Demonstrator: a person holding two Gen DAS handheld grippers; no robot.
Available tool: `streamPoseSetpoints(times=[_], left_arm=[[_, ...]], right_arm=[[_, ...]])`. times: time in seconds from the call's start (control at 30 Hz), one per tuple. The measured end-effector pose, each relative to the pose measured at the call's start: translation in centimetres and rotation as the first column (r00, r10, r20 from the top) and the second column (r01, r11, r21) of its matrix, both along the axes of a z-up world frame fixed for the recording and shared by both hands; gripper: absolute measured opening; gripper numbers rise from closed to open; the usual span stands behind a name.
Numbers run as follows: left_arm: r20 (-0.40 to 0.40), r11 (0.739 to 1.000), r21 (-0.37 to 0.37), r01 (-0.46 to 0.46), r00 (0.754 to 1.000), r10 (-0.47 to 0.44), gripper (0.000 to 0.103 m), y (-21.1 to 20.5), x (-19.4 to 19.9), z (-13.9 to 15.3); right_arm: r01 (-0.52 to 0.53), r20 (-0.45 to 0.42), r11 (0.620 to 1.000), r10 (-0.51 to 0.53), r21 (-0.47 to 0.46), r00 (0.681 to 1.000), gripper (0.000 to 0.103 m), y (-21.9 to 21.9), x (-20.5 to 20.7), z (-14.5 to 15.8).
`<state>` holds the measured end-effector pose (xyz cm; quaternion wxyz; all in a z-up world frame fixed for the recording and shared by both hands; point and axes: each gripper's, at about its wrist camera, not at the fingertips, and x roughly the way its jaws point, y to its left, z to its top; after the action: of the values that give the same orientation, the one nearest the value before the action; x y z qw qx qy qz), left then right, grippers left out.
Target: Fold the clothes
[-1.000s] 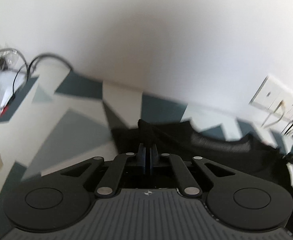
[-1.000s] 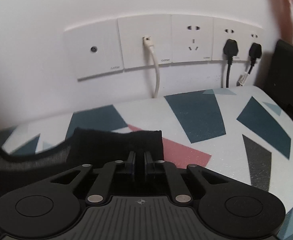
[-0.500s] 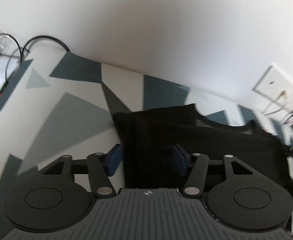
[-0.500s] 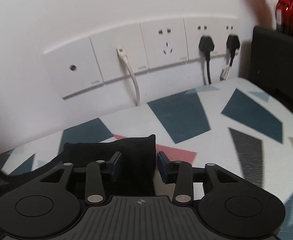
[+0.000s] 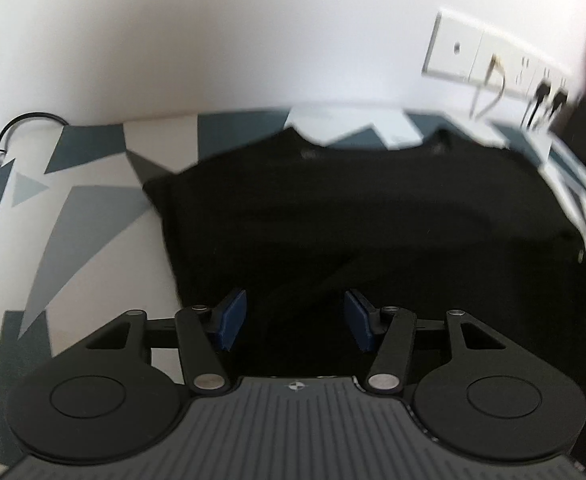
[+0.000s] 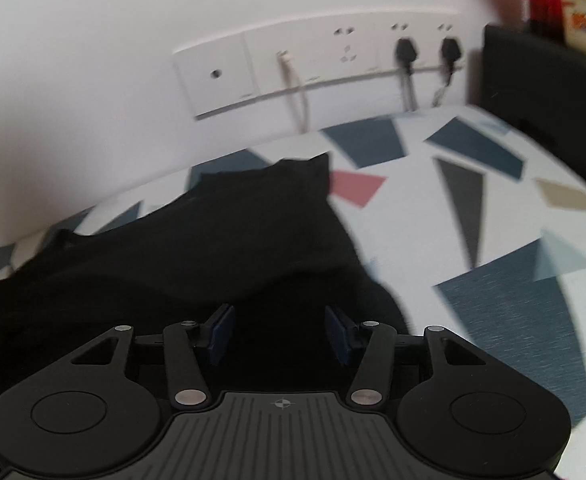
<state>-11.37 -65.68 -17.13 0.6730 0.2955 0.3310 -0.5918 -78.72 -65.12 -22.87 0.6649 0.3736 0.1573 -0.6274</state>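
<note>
While spread on the patterned table (image 5: pixel 93 216), black shirt (image 5: pixel 365 216) lies free; left gripper (image 5: pixel 295 323) and right gripper (image 6: pixel 279 335): jaws parted, just opened, gripping nothing.

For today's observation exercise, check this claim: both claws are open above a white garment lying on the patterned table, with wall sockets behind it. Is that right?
One detail is wrong: the garment is black, not white, as the right wrist view shows. The rest stands: the left claw and right claw are open above it, on the patterned table, with wall sockets behind.

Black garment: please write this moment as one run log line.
black garment: flat on patterned table | left gripper: open | right gripper: open, jaws just opening
</note>
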Motion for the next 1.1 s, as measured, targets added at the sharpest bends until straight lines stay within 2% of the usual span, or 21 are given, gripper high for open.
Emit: streamPoseSetpoints(times=[0.07, 0.13, 0.2, 0.23, 0.27, 0.3, 0.37, 0.43, 0.5, 0.57, 0.63, 0.73, 0.8, 0.87, 0.9, 0.93, 0.97, 1.0, 1.03, 1.1], left_arm=[[0.034, 0.999, 0.019, -0.026, 0.999, 0.025, 0.056, 0.4, 0.3, -0.4], [0.027, 0.998, 0.017, -0.058, 0.998, 0.058, 0.056, 0.8, 1.1, -0.6], [0.039, 0.996, 0.021, -0.085, 0.996, 0.084, 0.057, 0.8, 1.6, -0.9], [0.043, 0.996, 0.017, -0.091, 0.995, 0.090, 0.061, 0.8, 1.7, -1.0], [0.044, 0.995, 0.014, -0.095, 0.995, 0.095, 0.062, 0.8, 1.9, -1.0], [0.044, 0.995, 0.012, -0.097, 0.994, 0.097, 0.062, 0.8, 1.9, -1.0], [0.054, 0.995, 0.008, -0.098, 0.994, 0.097, 0.062, 0.9, 1.8, -1.0], [0.063, 0.995, -0.003, -0.100, 0.993, 0.100, 0.062, 1.0, 1.7, -1.0], [0.058, 0.993, -0.014, -0.114, 0.992, 0.114, 0.063, 1.2, 1.7, -1.2], [0.054, 0.992, -0.022, -0.128, 0.990, 0.129, 0.064, 1.4, 1.9, -1.2], [0.062, 0.990, -0.030, -0.141, 0.988, 0.143, 0.064, 1.4, 2.0, -1.2], [0.096, 0.988, -0.045, -0.147, 0.984, 0.151, 0.064, 1.6, 1.9, -1.2], [0.132, 0.988, -0.063, -0.138, 0.981, 0.146, 0.051, 1.9, 1.6, -1.2], [0.139, 0.988, -0.080, -0.134, 0.980, 0.144, 0.023, 2.1, 1.6, -1.2], [0.123, 0.987, -0.084, -0.139, 0.981, 0.148, 0.020, 2.2, 1.8, -1.2], [0.105, 0.983, -0.087, -0.163, 0.980, 0.171, 0.020, 2.3, 2.3, -1.1], [0.087, 0.978, -0.090, -0.190, 0.976, 0.198, 0.020, 2.3, 2.7, -1.1], [0.066, 0.973, -0.091, -0.211, 0.974, 0.217, 0.020, 2.4, 3.3, -1.0], [0.049, 0.972, -0.090, -0.218, 0.974, 0.223, 0.020, 2.4, 3.6, -1.0], [0.065, 0.975, -0.091, -0.201, 0.976, 0.207, 0.021, 2.4, 3.7, -0.9]], right_arm=[[-0.018, 0.018, 0.999, 0.018, 0.027, 1.000, 0.046, -0.7, 0.3, -0.5], [-0.048, -0.011, 0.999, 0.048, 0.018, 0.999, 0.047, -1.5, 0.6, -0.8], [-0.068, -0.042, 0.998, 0.069, 0.007, 0.997, 0.041, -3.0, 0.7, -0.8], [-0.068, -0.040, 0.998, 0.068, 0.001, 0.997, 0.037, -3.8, 0.6, -0.7], [-0.051, -0.014, 0.999, 0.051, -0.011, 0.999, 0.028, -4.6, 0.1, -0.6], [-0.025, 0.025, 0.999, 0.026, -0.027, 0.999, 0.025, -5.2, -0.4, -0.4], [0.023, 0.103, 0.998, -0.017, -0.055, 0.995, 0.024, -6.0, -1.5, 0.1], [0.033, 0.124, 0.997, -0.024, -0.066, 0.992, 0.025, -5.9, -1.7, 0.5], [0.023, 0.087, 0.996, -0.016, -0.084, 0.996, 0.028, -4.9, -1.2, 0.7], [0.008, 0.057, 0.995, -0.003, -0.097, 0.998, 0.036, -3.5, -0.8, 0.6], [-0.027, 0.022, 0.996, 0.029, -0.090, 0.999, 0.037, -2.4, -0.1, 0.1], [-0.098, -0.085, 0.993, 0.093, -0.063, 0.992, 0.038, -1.5, 1.7, -0.9], [-0.103, -0.095, 0.993, 0.097, -0.059, 0.991, 0.039, -1.4, 2.2, -1.4], [-0.065, -0.051, 0.995, 0.062, -0.070, 0.997, 0.039, -2.1, 2.0, -1.6], [-0.038, -0.027, 0.997, 0.036, -0.070, 0.999, 0.038, -2.6, 1.6, -1.6], [-0.007, -0.020, 0.998, 0.006, -0.069, 1.000, 0.031, -3.0, 1.3, -1.5], [0.033, -0.028, 0.997, -0.034, -0.066, 0.999, 0.021, -3.3, 0.9, -1.4], [0.079, -0.040, 0.995, -0.081, -0.059, 0.996, 0.006, -3.4, 0.4, -1.3], [0.125, -0.043, 0.991, -0.126, -0.044, 0.991, 0.006, -3.3, -0.3, -1.3], [0.173, -0.011, 0.985, -0.173, -0.012, 0.985, 0.002, -2.6, -1.8, -1.7]])
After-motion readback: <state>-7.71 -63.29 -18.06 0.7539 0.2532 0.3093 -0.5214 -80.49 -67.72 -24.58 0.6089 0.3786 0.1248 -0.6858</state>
